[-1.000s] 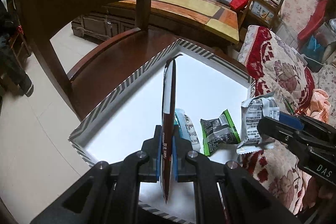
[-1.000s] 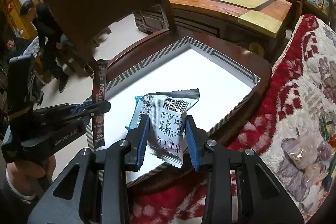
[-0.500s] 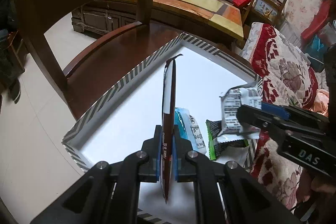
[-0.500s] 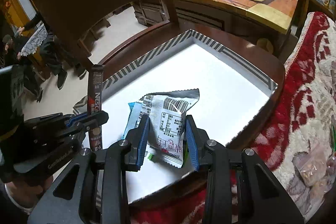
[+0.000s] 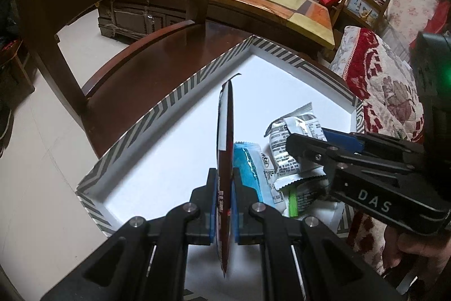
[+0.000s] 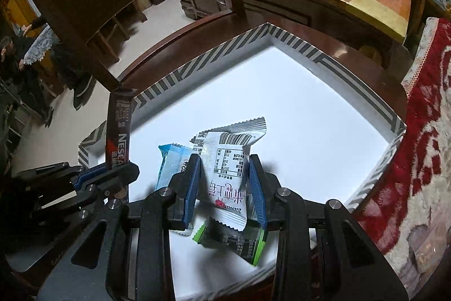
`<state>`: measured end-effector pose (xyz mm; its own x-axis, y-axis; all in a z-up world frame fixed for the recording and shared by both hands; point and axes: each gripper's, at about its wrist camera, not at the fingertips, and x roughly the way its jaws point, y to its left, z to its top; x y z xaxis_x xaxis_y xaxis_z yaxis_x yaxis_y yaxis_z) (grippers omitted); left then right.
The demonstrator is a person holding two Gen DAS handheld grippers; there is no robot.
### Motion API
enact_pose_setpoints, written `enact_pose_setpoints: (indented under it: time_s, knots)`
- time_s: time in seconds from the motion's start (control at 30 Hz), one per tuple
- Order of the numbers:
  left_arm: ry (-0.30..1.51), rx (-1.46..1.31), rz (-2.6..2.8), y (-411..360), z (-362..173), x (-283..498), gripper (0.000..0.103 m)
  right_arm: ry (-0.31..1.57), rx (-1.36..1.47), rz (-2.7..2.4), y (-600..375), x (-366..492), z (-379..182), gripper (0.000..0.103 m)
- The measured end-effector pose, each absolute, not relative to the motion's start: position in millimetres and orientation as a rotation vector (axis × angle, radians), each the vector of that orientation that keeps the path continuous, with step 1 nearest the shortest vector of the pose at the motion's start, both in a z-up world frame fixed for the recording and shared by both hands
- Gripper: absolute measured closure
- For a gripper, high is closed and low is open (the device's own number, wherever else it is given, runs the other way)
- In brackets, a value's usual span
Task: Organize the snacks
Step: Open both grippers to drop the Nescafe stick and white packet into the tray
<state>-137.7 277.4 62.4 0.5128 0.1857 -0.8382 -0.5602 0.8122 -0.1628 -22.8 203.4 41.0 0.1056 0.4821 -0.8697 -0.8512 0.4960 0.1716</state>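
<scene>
Wooden furniture fills the room behind: a dark chair (image 5: 118, 19) whose seat carries a shallow white box (image 6: 296, 109) with a striped grey rim, and further back a long cabinet with a yellow and orange top (image 5: 267, 2) bearing framed photos. On the right side a red flowered blanket (image 6: 417, 154) lies just beside the box.

The left claw (image 5: 224, 199) is pressed together on a thin brown coffee stick (image 5: 225, 137), which stands upright on its edge between the blue pads (image 5: 212, 196). In the right wrist view the same stick (image 6: 119, 129) shows white letters "NESCA" and rises above the near left edge of the box, held by the left claw (image 6: 112, 171).

The right claw (image 6: 225, 185) is pinching a silver-white snack packet (image 6: 228, 157) with a barcode and a printed table on it. Its pads touch the two sides of the packet, and the packet is lifted above the box floor near the near edge. In the left wrist view this packet (image 5: 293, 137) sticks out in front of the right claw (image 5: 298, 148), over the right part of the box.

Two more snacks lie on the white floor of the box near its near edge. A blue and white packet (image 6: 172, 162) lies just left of the held packet, partly behind the left pad of the right claw. A dark packet with green ends (image 6: 234, 241) lies under the held packet, close to the near right corner.
</scene>
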Motion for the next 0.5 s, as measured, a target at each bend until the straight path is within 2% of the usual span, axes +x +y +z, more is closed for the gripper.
enact_pose_setpoints:
  time_s: [0.3, 0.37, 0.43, 0.5]
  knots:
    - [0.942, -0.475, 0.528, 282, 60, -140, 0.088, 1.078, -0.335, 1.038, 191, -17, 47, 0.066]
    - [0.940, -0.483, 0.542, 283, 60, -142, 0.078, 1.074, -0.327, 1.040, 185, -19, 53, 0.065]
    - [0.935, -0.490, 0.552, 282, 62, -145, 0.047, 1.064, -0.315, 1.041, 178, -22, 58, 0.065]
    - [0.907, -0.495, 0.552, 281, 66, -149, 0.040, 1.060, -0.303, 1.042, 171, -25, 61, 0.065]
